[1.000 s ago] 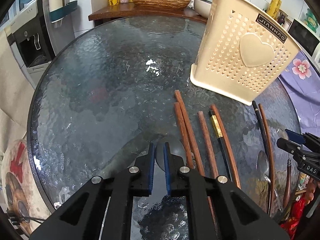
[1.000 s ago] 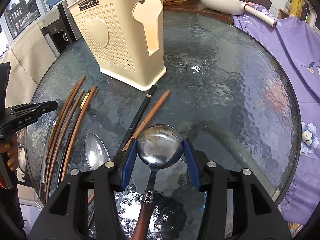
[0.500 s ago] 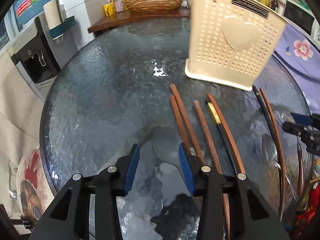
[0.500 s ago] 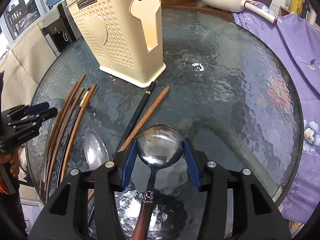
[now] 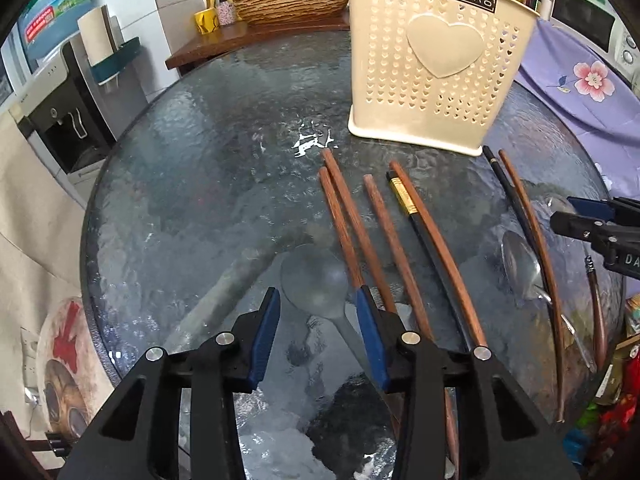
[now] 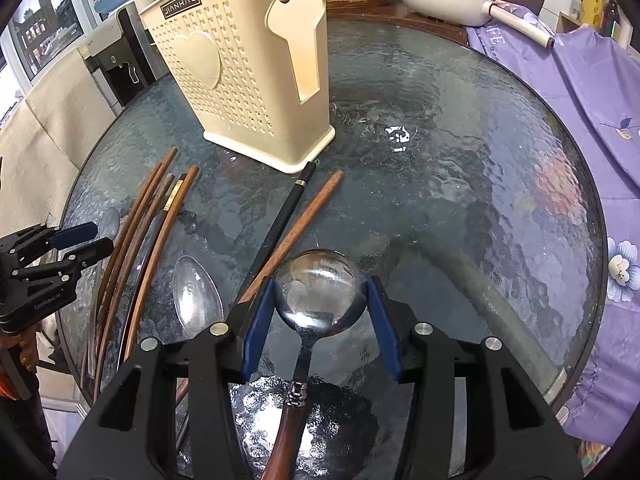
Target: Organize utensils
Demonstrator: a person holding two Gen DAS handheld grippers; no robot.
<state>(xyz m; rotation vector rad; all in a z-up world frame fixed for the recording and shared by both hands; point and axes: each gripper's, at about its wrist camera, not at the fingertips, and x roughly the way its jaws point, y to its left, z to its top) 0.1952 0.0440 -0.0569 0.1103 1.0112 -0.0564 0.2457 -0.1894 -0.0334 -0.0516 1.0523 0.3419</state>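
A dull grey spoon [image 5: 314, 280] lies on the glass table [image 5: 200, 184]. My left gripper [image 5: 318, 300] is open, its blue pads either side of the spoon's bowl and just clear of it. Right of it lie several brown and black chopsticks [image 5: 384, 232], then a shiny metal spoon [image 5: 520, 264]. My right gripper [image 6: 320, 296] is shut on the round bowl of a wooden-handled spoon [image 6: 320, 292], whose handle runs back under the fingers. The cream utensil basket [image 6: 248, 80] stands upright behind the chopsticks. The left gripper [image 6: 80, 240] shows at the left edge of the right wrist view.
A black chopstick [image 6: 284, 216] and a brown one [image 6: 304, 216] lie slanted ahead of my right gripper, beside the shiny spoon [image 6: 196, 292]. A purple flowered cloth [image 6: 580, 100] hangs along the right rim. A wooden counter with a woven bowl [image 5: 292, 0] stands behind the table.
My left gripper's jaws went from nearly shut to open and now stand around the grey spoon's bowl; the left hand shifted sideways. The right gripper kept still with its spoon.
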